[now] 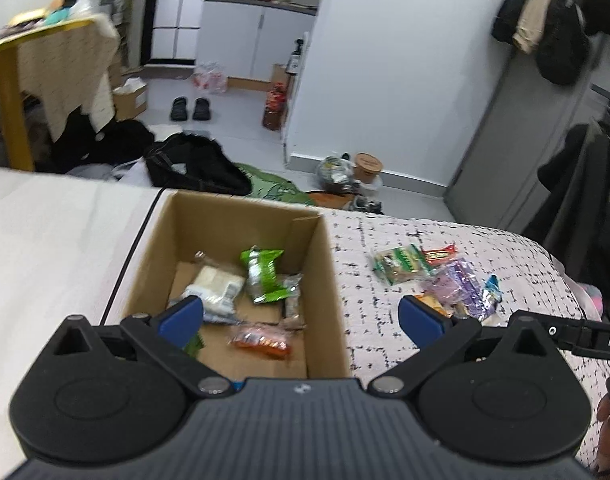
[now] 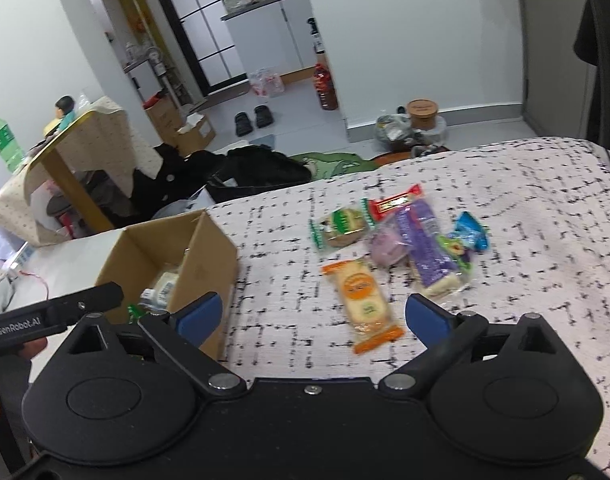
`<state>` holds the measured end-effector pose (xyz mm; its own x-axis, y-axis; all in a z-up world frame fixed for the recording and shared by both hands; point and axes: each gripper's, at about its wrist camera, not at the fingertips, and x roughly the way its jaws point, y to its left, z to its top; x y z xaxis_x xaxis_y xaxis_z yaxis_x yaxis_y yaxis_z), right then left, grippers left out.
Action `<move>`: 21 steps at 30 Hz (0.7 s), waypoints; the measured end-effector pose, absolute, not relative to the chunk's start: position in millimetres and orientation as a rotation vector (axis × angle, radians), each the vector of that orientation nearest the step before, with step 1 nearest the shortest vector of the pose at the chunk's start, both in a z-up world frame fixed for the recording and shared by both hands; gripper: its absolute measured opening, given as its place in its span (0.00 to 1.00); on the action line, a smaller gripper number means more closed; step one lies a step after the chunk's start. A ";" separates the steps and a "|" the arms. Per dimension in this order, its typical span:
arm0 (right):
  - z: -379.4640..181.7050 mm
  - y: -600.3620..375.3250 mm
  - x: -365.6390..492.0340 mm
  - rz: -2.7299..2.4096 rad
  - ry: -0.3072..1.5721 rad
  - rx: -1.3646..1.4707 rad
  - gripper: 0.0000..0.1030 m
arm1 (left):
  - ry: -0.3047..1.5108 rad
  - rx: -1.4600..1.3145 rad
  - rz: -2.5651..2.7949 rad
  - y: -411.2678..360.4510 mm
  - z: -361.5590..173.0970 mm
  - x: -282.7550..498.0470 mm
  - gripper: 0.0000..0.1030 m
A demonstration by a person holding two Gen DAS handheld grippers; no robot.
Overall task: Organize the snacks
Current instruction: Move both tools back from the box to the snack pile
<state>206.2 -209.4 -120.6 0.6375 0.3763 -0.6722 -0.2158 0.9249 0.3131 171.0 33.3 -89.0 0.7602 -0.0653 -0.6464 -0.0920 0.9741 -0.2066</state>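
Cardboard box (image 1: 241, 240) held several snacks; rest lay in heap (image 2: 401, 240) on bed beside it. Your left tongs (image 1: 301, 316) and right tongs (image 2: 313, 316) both gaped, empty. Should've squared on orange pack (image 2: 365, 304), nearest.

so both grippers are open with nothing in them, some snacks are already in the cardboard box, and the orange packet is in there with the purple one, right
Nearly. The orange-labelled packet and the purple packet are not in the cardboard box; they lie on the patterned cloth beside it, as the right wrist view shows. The rest holds: left gripper and right gripper are open and empty, and snacks sit in the box.
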 end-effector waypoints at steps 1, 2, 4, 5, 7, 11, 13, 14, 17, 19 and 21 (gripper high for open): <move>-120.7 -212.1 205.7 0.334 0.810 0.212 0.96 | 0.705 -0.226 0.000 30.7 -87.5 173.3 1.00; -120.7 -214.8 205.3 0.326 0.807 0.214 0.97 | 0.699 -0.221 -0.015 27.9 -85.5 175.4 1.00; -120.7 -219.6 205.7 0.313 0.804 0.218 0.97 | 0.685 -0.219 -0.038 22.3 -82.5 180.0 1.00; -120.5 -221.7 205.3 0.307 0.803 0.219 0.97 | 0.682 -0.219 -0.045 19.9 -81.4 182.4 1.00; -119.7 -225.7 205.8 0.297 0.799 0.223 0.97 | 0.685 -0.211 -0.043 13.9 -80.4 188.1 1.00; -118.0 -233.5 205.9 0.280 0.788 0.235 0.97 | 0.703 -0.182 -0.067 1.4 -80.7 196.3 1.00; -117.3 -237.7 205.6 0.272 0.781 0.240 0.98 | 0.711 -0.173 -0.084 -6.2 -80.5 199.4 1.00; -117.2 -240.0 205.5 0.267 0.778 0.243 0.99 | 0.716 -0.166 -0.090 -10.7 -80.5 200.7 1.00; -116.1 -247.7 206.9 0.254 0.772 0.252 1.00 | 0.725 -0.146 -0.101 -23.0 -80.3 204.9 1.00; -115.1 -252.4 207.3 0.248 0.767 0.255 1.00 | 0.725 -0.141 -0.101 -29.2 -80.5 207.6 1.00; -115.1 -257.3 207.1 0.239 0.764 0.257 1.00 | 0.730 -0.134 -0.105 -35.5 -80.4 211.8 1.00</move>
